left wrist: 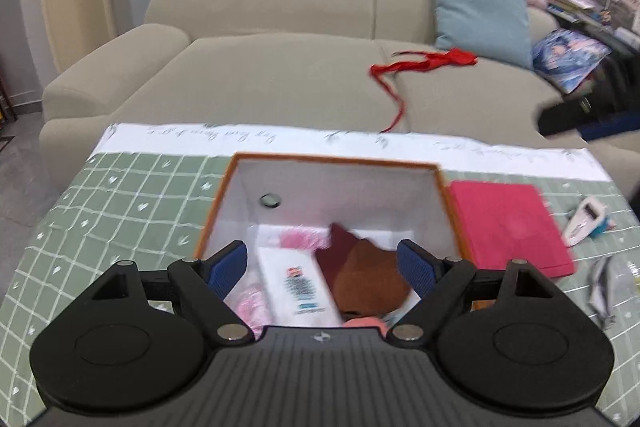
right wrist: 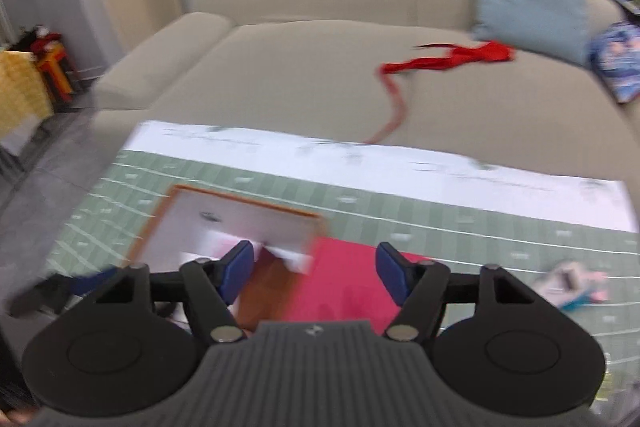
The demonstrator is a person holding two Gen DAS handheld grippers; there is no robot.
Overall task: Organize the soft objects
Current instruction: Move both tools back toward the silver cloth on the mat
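Left wrist view, left claw [left wrist: 320,265]: I have it released, nothing between the blue pads, hanging over the near side of the orange-rimmed box [left wrist: 336,159].
Left wrist view, box contents: a brown soft piece [left wrist: 366,277], pink soft bits [left wrist: 298,239] and a white packet [left wrist: 298,285] already lie inside; that is where the sorted things are.
Left wrist view, what is left: a red ribbon [left wrist: 420,63] lies on the sofa [left wrist: 280,79], well apart from the box; a flat pink slab [left wrist: 508,225] sits on the bench [left wrist: 120,211], touching the box's right wall.
Left wrist view, risk: if I drop this claw carelessly, a finger could catch the box's near rim and shove or tip it.
Right wrist view, right claw [right wrist: 316,277]: released, nothing gripped, above the pink slab [right wrist: 344,291] just right of the box [right wrist: 240,201]; no earlier view, so I judge only this.
Right wrist view, risk: the picture is smeared, so my aim is poor; I could pinch the green checked cloth [right wrist: 440,215] with the slab and drag everything on it.
Right wrist view, ribbon [right wrist: 448,61]: its tail trails toward the bench edge; lifted by one end it may snag or slip out.
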